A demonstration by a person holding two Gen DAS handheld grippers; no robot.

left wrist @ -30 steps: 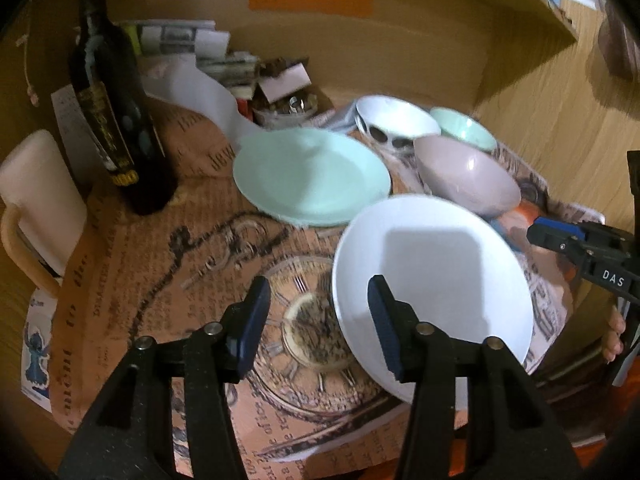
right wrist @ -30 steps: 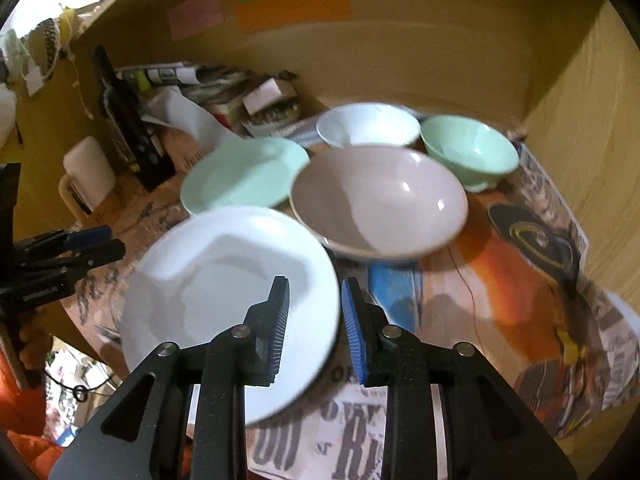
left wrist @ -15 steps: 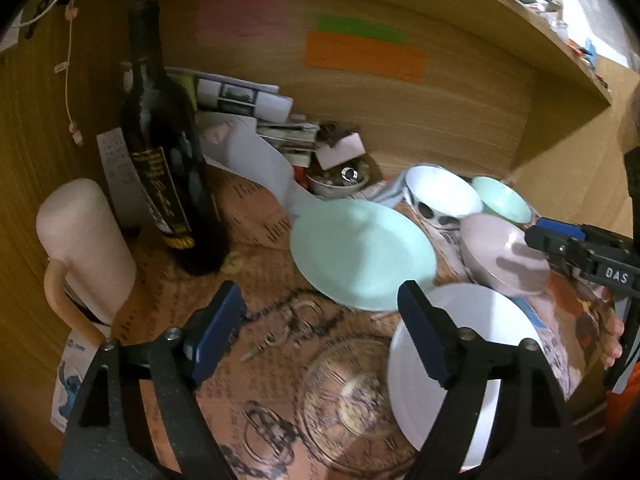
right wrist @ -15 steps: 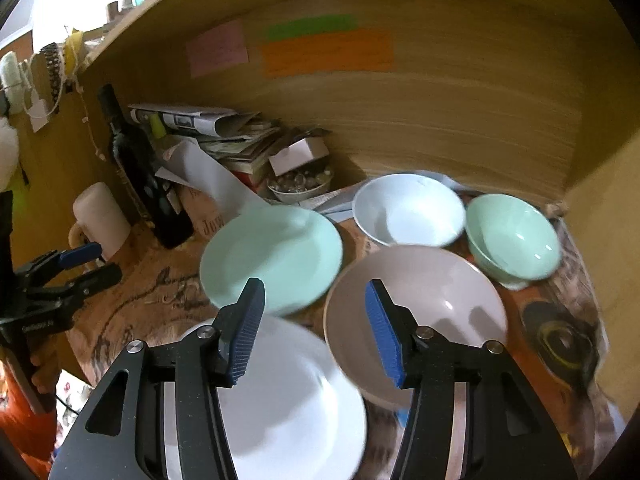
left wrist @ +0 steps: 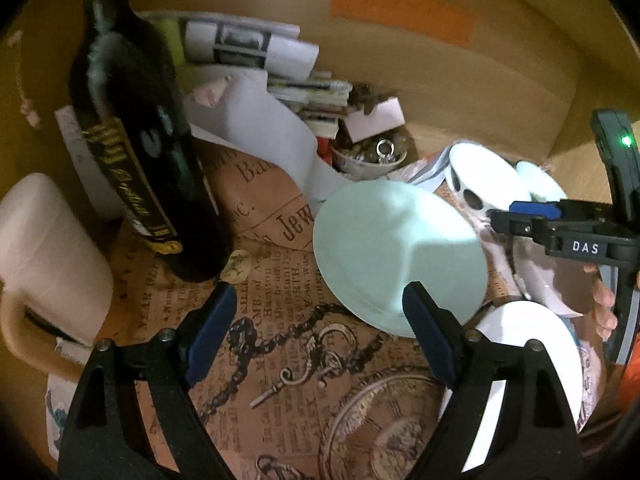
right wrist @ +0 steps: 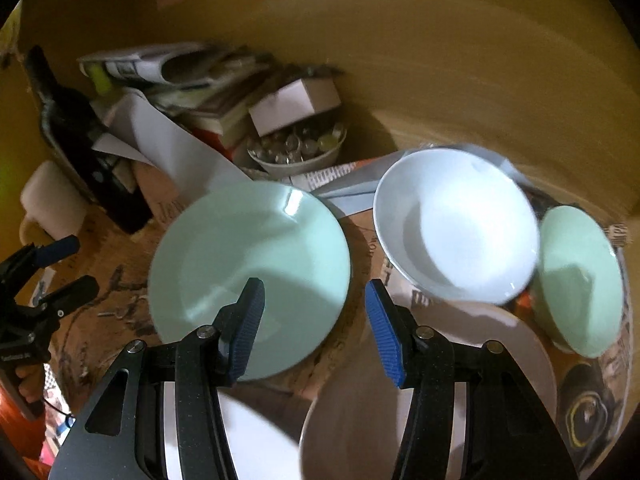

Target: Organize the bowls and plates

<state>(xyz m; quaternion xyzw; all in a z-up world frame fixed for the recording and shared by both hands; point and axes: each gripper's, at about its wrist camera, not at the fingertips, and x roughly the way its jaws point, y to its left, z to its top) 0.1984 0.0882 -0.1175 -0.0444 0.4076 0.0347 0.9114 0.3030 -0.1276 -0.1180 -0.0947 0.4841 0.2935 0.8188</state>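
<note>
Plates and bowls are spread singly on the desk [left wrist: 280, 400], nothing stacked yet. From the left: a bottle [left wrist: 136, 152] and mug [left wrist: 44, 256] are kept aside; the green plate [left wrist: 396, 252] lies centrally, framed by the left hand-held gripper [left wrist: 320, 332], held wide and empty. The right hand-held gripper [right wrist: 316, 330], also wide and empty, is aimed between that plate and the white bowl [right wrist: 456, 224], probably choosing.

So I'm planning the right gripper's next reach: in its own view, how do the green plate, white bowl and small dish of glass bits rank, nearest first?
1. Green plate, just ahead, left of the right gripper.
2. White bowl, farther, ahead to the right.
3. Dish of glass bits, farthest, at the back by the wall.
</note>
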